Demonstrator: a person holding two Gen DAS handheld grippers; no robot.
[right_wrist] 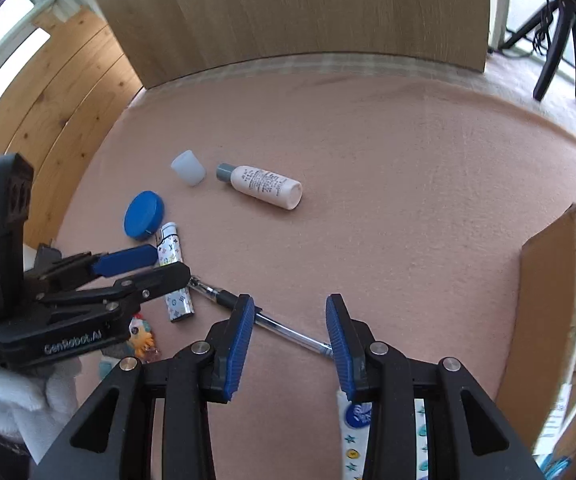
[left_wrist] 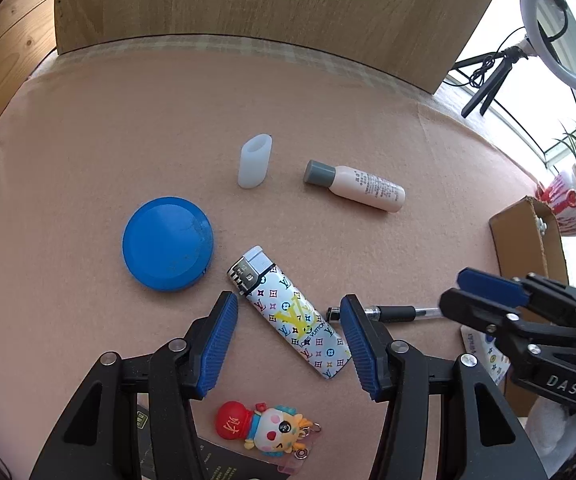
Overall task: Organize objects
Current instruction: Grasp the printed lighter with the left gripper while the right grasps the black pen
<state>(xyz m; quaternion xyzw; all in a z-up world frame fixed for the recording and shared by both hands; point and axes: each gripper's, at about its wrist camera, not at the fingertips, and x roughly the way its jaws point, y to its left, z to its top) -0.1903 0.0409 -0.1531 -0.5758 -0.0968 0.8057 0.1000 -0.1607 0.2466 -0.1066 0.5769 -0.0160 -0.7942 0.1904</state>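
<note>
Nearest the left camera, a cartoon keychain [left_wrist: 266, 430] lies on the pink cloth [left_wrist: 88, 140] just below the left gripper [left_wrist: 289, 334], partly over a dark card [left_wrist: 216, 460]. That gripper is spread wide and holds nothing; the patterned lighter [left_wrist: 291, 316] lies slantwise between its pads, not visibly touched by either. Beside it, the right gripper [right_wrist: 289, 338] is likewise wide open and empty, poised over the clear pen [right_wrist: 272, 324], whose barrel runs under the left pad and ends near the right one; whether a pad touches it I cannot tell. A patterned strip [right_wrist: 351, 432] shows under the right finger. Further out sits the blue lid [left_wrist: 168, 244], just beside the lighter's metal head. Beyond that, a translucent white cap [left_wrist: 255, 162] stands upright, and the white bottle [left_wrist: 357, 186] with its grey top lies on its side near it. Off to the right a cardboard box [right_wrist: 551, 288] stands open, with some items inside that are hard to make out. I judge the sorting barely begun or at most partway: every item named lies loose on the cloth, and lighter and pen look like the next picks, the box their likely home.
</note>
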